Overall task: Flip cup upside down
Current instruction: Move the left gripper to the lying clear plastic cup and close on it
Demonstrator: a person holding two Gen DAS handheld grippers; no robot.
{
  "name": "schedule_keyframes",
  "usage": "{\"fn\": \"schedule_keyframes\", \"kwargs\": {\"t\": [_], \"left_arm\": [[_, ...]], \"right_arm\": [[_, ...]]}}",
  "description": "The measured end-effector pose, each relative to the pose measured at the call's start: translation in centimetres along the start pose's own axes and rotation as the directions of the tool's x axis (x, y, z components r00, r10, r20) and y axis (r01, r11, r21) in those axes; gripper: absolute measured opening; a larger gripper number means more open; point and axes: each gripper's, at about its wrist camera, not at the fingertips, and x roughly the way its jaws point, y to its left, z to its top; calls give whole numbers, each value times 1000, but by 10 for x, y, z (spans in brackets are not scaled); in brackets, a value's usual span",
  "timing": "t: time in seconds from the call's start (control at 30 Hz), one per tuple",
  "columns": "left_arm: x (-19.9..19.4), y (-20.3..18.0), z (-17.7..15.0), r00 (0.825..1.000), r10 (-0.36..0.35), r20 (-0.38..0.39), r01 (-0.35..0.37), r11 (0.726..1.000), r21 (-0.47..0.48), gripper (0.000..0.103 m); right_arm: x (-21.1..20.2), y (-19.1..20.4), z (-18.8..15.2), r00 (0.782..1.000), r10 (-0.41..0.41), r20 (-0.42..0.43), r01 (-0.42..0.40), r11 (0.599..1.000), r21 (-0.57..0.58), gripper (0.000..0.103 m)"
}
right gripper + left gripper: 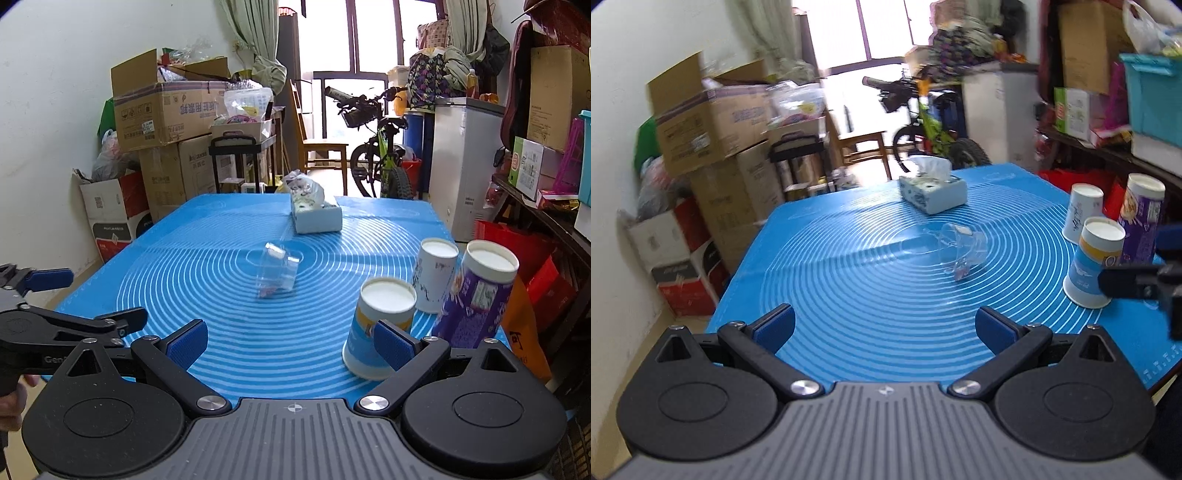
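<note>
A clear plastic cup (955, 245) lies on its side near the middle of the blue mat (849, 280); it also shows in the right wrist view (277, 273). My left gripper (884, 328) is open and empty, well short of the cup. My right gripper (290, 343) is open and empty above the mat's near edge; its right finger overlaps the nearest paper cup (380, 325) in view. Three paper cups stand upside down at the right: blue-and-white (1091, 262), white (1084, 212) and purple (1141, 218).
A tissue box (932, 192) sits at the far middle of the mat, also in the right wrist view (316, 214). Cardboard boxes (166, 114) stack at the left, a bicycle (380, 155) stands behind the table, and shelves (546, 177) line the right.
</note>
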Motion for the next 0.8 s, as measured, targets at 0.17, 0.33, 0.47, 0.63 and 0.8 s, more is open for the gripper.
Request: {"fn": "schedule_keyframes", "kwargs": {"t": [0.17,0.33,0.47,0.63,0.8], "left_arm": [[28,-2,19,999,-47,13,45,993,110,102],[58,-7,37,994,-107,-5,105,971,215,102],[83,-14,48,988,-152,-30,153,935,319,102],[114,-19,64,972,-218,-86,235,891,389,102],[147,-28,72,937,-304,-172,349,828,439,102]], "right_arm": [[10,-10,20,1000,-5,21,5,1000,7,96],[25,-19,39,999,-12,32,12,1000,15,96],[43,-28,51,999,-19,29,18,999,30,96],[64,-34,60,1000,-27,13,27,999,42,96],[82,-38,63,999,-38,-9,39,998,48,96]]}}
